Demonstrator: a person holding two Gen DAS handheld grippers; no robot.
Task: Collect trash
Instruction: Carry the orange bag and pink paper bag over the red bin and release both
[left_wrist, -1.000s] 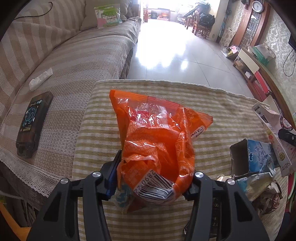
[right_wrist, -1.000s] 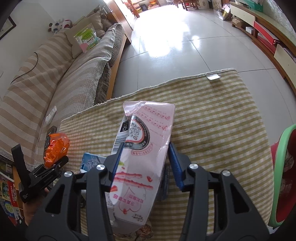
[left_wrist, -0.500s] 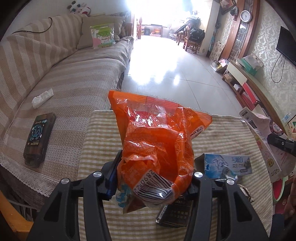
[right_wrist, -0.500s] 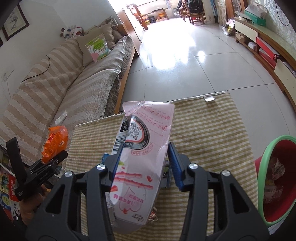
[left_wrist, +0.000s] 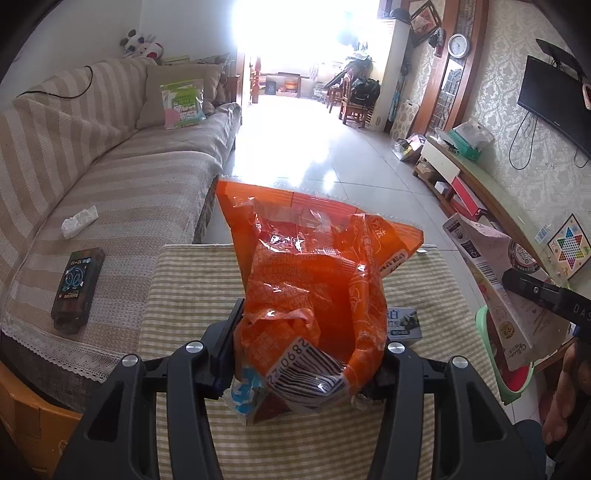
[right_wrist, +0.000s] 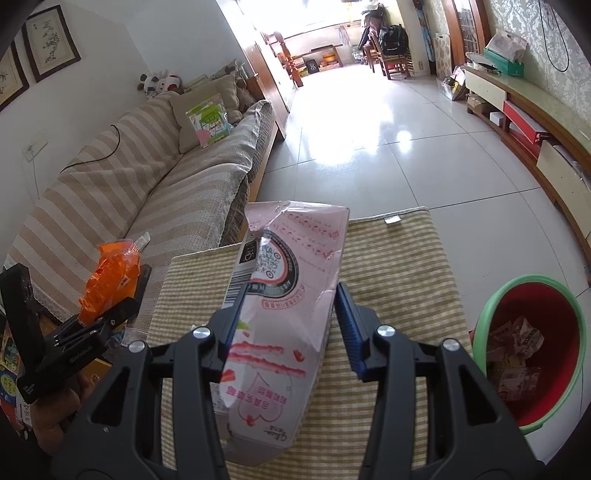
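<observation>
A crumpled orange snack bag (left_wrist: 314, 280) hangs above the striped table cloth (left_wrist: 192, 288), and my left gripper (left_wrist: 310, 343) is shut on its lower end. In the right wrist view the same orange bag (right_wrist: 110, 280) and left gripper (right_wrist: 99, 317) show at the far left. My right gripper (right_wrist: 291, 325) is shut on a pink and white milk carton (right_wrist: 284, 295), held in the air over the table. That carton (left_wrist: 491, 266) also shows at the right of the left wrist view. A red bin with a green rim (right_wrist: 532, 279), with wrappers inside, stands on the floor to the table's right.
A blue and white box (left_wrist: 404, 323) lies on the table behind the orange bag. The striped sofa (left_wrist: 129, 192) runs along the left with a dark box (left_wrist: 75, 291) and a tissue (left_wrist: 79, 220) on it. A low TV cabinet (right_wrist: 554, 122) lines the right wall.
Both grippers have risen with their loads, and the table now sits lower in both views. The red bin has come fully into the right wrist view.
</observation>
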